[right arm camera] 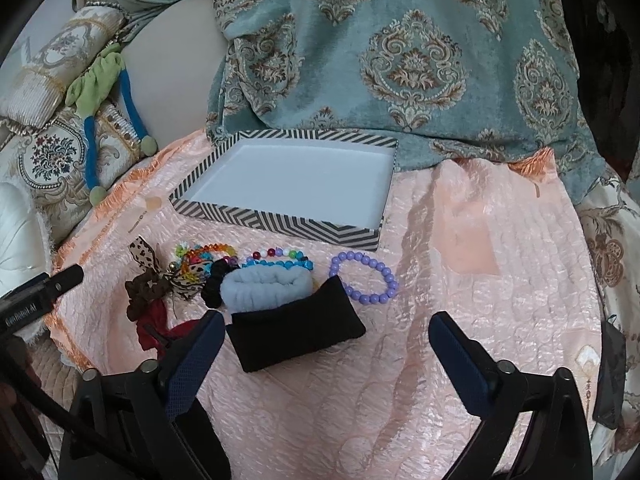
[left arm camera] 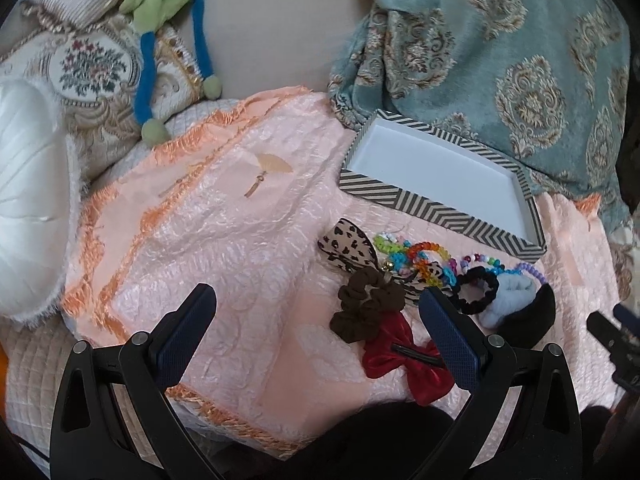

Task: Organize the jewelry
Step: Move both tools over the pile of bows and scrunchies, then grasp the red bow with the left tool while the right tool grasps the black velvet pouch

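Observation:
A shallow box (left arm camera: 404, 194) (right arm camera: 280, 224) with black-and-white chevron walls and a bare white floor sits on the pink cloth. In front of it lies a cluster: leopard bow (left arm camera: 346, 248), brown scrunchie (left arm camera: 368, 304), red bow (left arm camera: 404, 356), coloured bead bracelets (left arm camera: 424, 258) (right arm camera: 276, 258), black scrunchie (left arm camera: 478, 292), pale blue band (right arm camera: 264, 286), black pouch (right arm camera: 296, 332) and purple bead bracelet (right arm camera: 366, 280). My left gripper (left arm camera: 318, 308) is open, low over the cloth left of the cluster. My right gripper (right arm camera: 326, 334) is open just before the pouch.
A teal patterned blanket (right arm camera: 400, 60) rises behind the box. Embroidered cushions (left arm camera: 88, 72), a white pillow (left arm camera: 28, 192) and a green-and-blue plush toy (left arm camera: 160, 12) lie at the left. The pink cloth (right arm camera: 460, 300) has fringed orange edges.

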`<state>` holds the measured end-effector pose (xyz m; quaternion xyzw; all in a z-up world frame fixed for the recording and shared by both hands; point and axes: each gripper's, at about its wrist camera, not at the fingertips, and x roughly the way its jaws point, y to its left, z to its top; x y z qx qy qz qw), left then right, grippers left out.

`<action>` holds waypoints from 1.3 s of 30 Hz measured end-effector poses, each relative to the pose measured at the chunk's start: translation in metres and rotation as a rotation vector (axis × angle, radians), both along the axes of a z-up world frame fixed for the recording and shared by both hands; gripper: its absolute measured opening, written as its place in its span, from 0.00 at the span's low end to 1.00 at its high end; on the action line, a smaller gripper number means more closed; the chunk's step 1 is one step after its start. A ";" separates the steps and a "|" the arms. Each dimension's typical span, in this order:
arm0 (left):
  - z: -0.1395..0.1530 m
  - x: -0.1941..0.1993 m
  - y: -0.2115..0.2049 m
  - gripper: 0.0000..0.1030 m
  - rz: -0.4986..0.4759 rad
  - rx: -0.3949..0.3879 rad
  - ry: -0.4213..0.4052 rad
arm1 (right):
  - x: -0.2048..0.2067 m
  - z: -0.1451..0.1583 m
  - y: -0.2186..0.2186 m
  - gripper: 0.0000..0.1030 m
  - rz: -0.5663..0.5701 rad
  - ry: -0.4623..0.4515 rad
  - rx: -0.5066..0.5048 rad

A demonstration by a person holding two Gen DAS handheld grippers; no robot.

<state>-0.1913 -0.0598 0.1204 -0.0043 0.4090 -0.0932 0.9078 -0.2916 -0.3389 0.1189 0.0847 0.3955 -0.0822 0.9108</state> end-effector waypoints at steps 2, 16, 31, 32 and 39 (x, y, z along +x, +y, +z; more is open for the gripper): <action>-0.003 0.005 0.005 0.99 0.005 -0.034 0.028 | 0.001 -0.004 0.000 0.90 0.015 0.004 0.017; -0.040 0.013 -0.018 0.99 -0.133 -0.073 0.188 | 0.011 -0.034 0.007 0.75 0.117 0.067 0.086; -0.063 0.008 -0.051 0.99 -0.198 -0.017 0.258 | 0.014 -0.046 -0.034 0.74 0.061 0.083 0.168; -0.064 0.008 -0.055 0.99 -0.207 -0.010 0.261 | 0.017 -0.049 -0.035 0.74 0.059 0.088 0.166; -0.077 0.012 -0.068 0.93 -0.240 0.011 0.290 | 0.035 -0.067 -0.046 0.41 0.071 0.058 0.267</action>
